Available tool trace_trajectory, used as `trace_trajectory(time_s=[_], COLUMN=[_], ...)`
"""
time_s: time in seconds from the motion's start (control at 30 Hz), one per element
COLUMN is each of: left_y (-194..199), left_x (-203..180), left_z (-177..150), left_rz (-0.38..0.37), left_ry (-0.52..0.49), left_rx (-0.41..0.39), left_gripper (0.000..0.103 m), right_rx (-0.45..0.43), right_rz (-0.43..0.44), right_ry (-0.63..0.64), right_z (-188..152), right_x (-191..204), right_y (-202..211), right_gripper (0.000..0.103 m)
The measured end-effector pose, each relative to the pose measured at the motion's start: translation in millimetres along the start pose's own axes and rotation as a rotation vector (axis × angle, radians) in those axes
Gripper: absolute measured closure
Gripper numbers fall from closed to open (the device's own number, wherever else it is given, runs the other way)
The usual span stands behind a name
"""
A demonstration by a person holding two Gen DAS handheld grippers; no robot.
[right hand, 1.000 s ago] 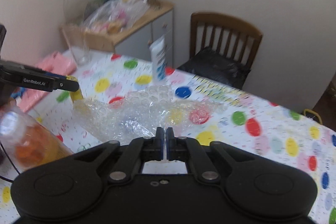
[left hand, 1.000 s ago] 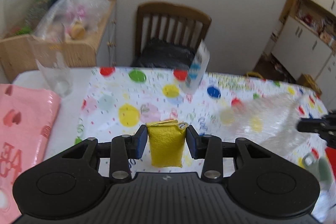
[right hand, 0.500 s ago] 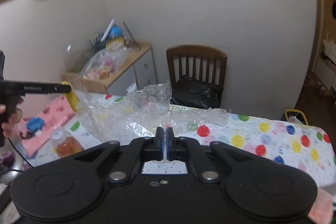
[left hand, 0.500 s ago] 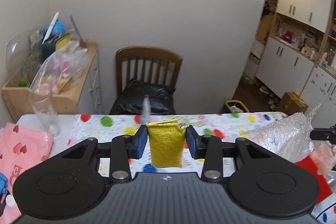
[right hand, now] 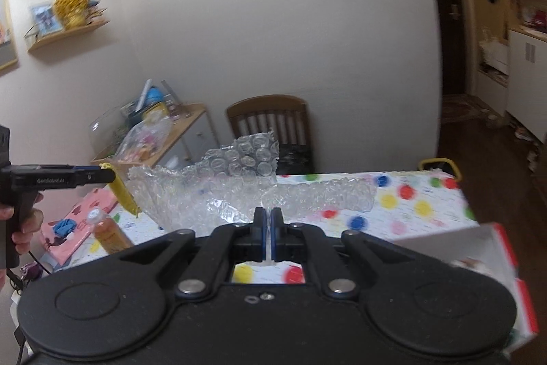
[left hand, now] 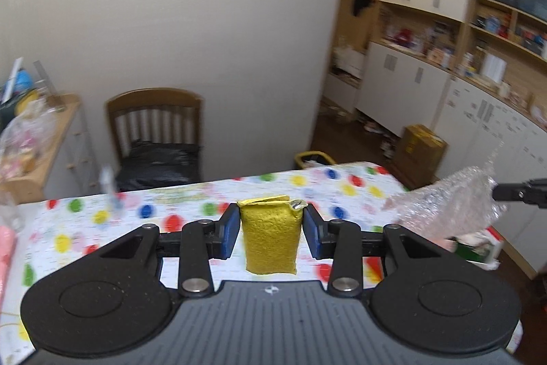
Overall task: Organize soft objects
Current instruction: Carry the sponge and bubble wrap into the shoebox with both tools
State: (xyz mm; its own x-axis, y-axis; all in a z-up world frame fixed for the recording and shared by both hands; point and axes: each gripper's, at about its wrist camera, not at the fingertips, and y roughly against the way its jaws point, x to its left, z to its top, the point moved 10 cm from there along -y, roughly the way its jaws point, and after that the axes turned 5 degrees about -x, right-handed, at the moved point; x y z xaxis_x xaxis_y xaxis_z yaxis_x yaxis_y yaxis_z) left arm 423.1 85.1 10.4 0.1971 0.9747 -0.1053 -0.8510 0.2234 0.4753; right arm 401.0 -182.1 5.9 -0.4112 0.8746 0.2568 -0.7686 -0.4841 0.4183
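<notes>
The yellow sponge (left hand: 270, 236) stands upright between the pads of the left claw (left hand: 270, 230), long axis up and down, its folded top edge just above the blue pads and its lower end hanging free in front of the claw body; the pads sit partly apart and appear to press on its two flanks, so the left claw is clenched on it and carries it clear above the bench (left hand: 191, 211). In the right wrist view the same sponge (right hand: 123, 199) hangs tilted from the tip of the left claw (right hand: 109, 175), off to the left of the right claw (right hand: 267, 236) and at about the same height. The sheet of bubble wrap (right hand: 218, 190) spreads ahead of and above the right claw, long axis running left to right; the right claw's pads are squeezed together on its near edge, pinching it. From the left claw, the bubble wrap (left hand: 448, 207) bunches up to the right, near but not touching the sponge. The red-and-white box (right hand: 495, 248) lies below and right of the right claw, so that hand is nearer to it; whether it is the intended container is uncertain, since its opening is blurred.
</notes>
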Motion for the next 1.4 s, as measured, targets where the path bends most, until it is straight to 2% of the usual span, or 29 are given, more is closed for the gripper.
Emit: trace_trajectory(time_s=[0.33, 0.53, 0.63, 0.73, 0.8, 0.9, 1.13, 1.4], left_y=[-44.6, -74.0, -88.0, -103.5, -117.4, -139.7, -182.9, -214.0], left_x=[-166.2, -245.6, -271.9, -293.4, -304.8, -317.5, -319.3, -313.3], left_z=[-14.1, -35.8, -51.1, -63.1, -72.0, -84.3, -104.6, -121.9], left_rz=[-0.204, -0.302, -0.319, -0.340, -0.320, -0.316, -0.261, -0.215], left_ry=[-0.094, -0.149, -0.174, -0.187, -0.212, -0.196, -0.180, -0.176], left_rx=[0.062, 0.126, 0.165, 0.194, 0.206, 0.249, 0.321, 0.394], left_gripper=[0.064, 0.064, 0.064, 0.064, 0.064, 0.064, 0.064, 0.064], right_rx=[-0.012, 0.012, 0.039, 0.065, 0.079, 0.101, 0.166, 0.221], right_rz=[-0.084, -0.119, -0.131, -0.149, -0.170, -0.204, -0.259, -0.244], right_ry=[-0.113, -0.199, -0.242, -0.276, -0.274, -0.256, -0.245, -0.181], right_z=[-27.3, -47.1, -60.0, -73.0, -81.3, -92.3, -118.6, -132.2], right_x=[-95.1, -151.4, -173.4, -193.8, -204.7, -218.6, -248.2, -246.5], right_y=[66.5, 84.3, 79.4, 69.9, 62.8, 49.4, 19.8, -3.1], right_gripper=[0.101, 0.101, 0.101, 0.101, 0.101, 0.101, 0.101, 0.101])
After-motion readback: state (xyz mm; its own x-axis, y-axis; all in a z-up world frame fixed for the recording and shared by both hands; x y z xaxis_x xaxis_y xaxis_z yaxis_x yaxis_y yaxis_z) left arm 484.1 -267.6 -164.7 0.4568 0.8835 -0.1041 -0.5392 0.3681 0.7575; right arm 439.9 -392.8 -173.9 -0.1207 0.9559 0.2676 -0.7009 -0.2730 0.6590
